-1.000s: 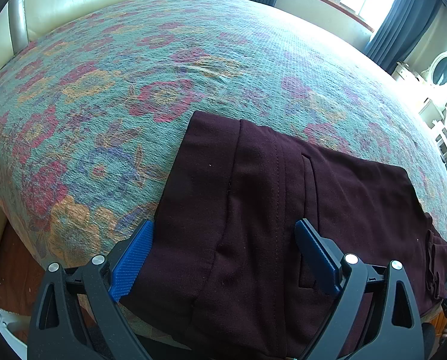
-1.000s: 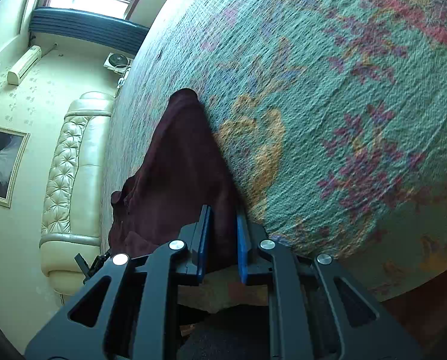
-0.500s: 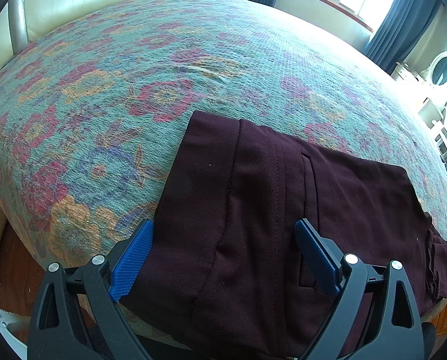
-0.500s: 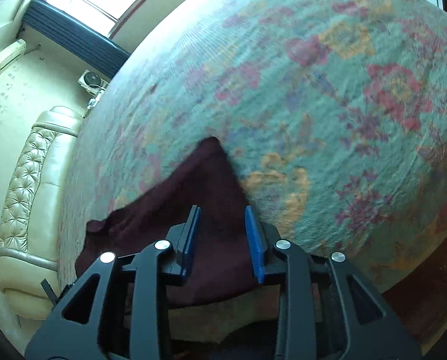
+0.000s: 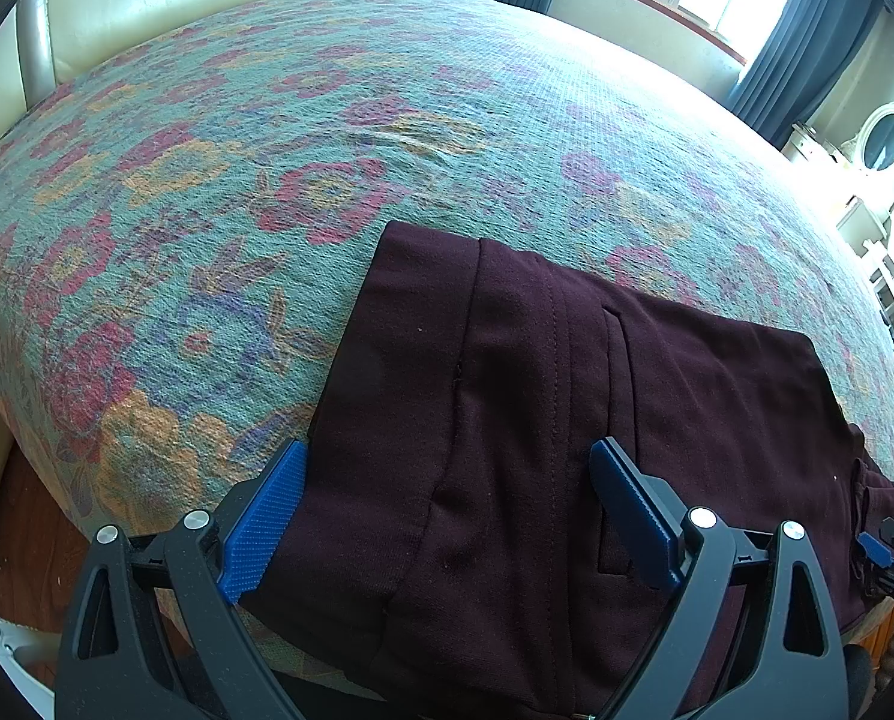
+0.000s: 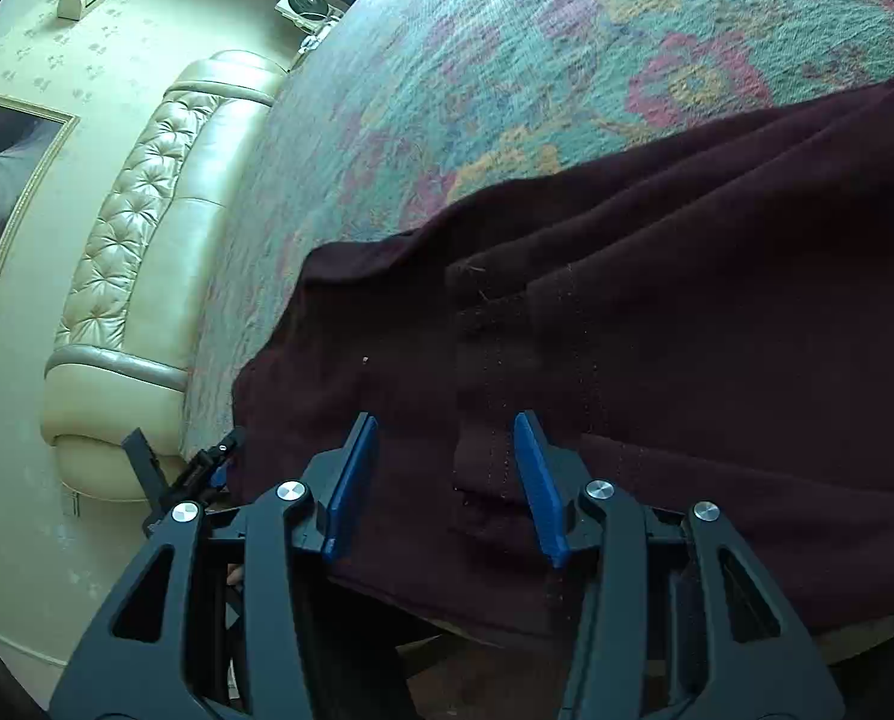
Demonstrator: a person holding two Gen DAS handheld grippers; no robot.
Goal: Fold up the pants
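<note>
- The pants [image 5: 537, 420], dark maroon and already folded into a flat stack, lie at the near edge of the bed [image 5: 327, 120] on its floral cover, one end hanging slightly over
- The left gripper [image 5: 447, 504] hovers over them, jaws spread wide and empty
- The right gripper [image 6: 447, 480] straddles the thick hem end, jaws parted, gripping nothing
- The cloth looks soft, limp and light; layers would likely slide apart, so pinching all layers at a stitched edge seems safest
</note>
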